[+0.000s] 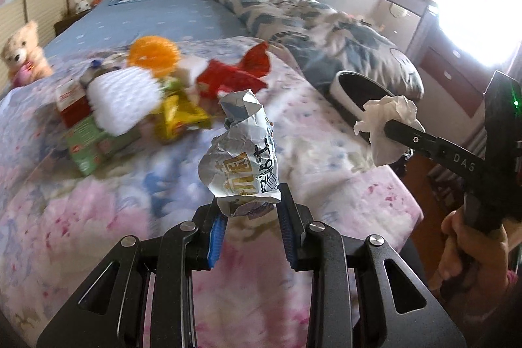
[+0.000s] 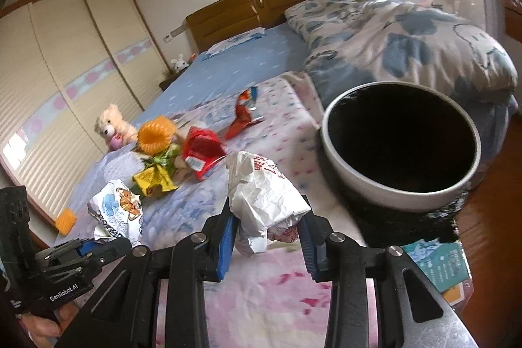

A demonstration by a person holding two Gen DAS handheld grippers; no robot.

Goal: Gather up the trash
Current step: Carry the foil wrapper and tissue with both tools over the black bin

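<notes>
Left wrist view: we are gripping a crumpled paper wrapper (image 1: 243, 152) in our left gripper (image 1: 251, 227), the blue pads (image 1: 217, 237) nearly closed and pressing on its lower end. The wrapper is standing up at the centre of the frame, pale grey-white, creased all over, with gold and black printed characters. At the right edge, our right gripper (image 1: 388, 128) is clamping a wad of white crumpled paper (image 1: 388, 123) in front of the bin (image 1: 339, 87). Toward the upper left, more litter is lying on the flowered bedspread (image 1: 98, 217): a red packet (image 1: 228, 75), a yellow packet (image 1: 177, 119) and a blurred white piece.

Right wrist view: we are seeing the same white paper (image 2: 261, 194) pinched between narrowly parted pads at the lower centre, wrinkled, with red print on top. The round white-rimmed bin (image 2: 401, 152), dark inside, is sitting just right of it. The left gripper (image 2: 98, 247) is holding its wrapper (image 2: 117, 214) at the lower left.
</notes>
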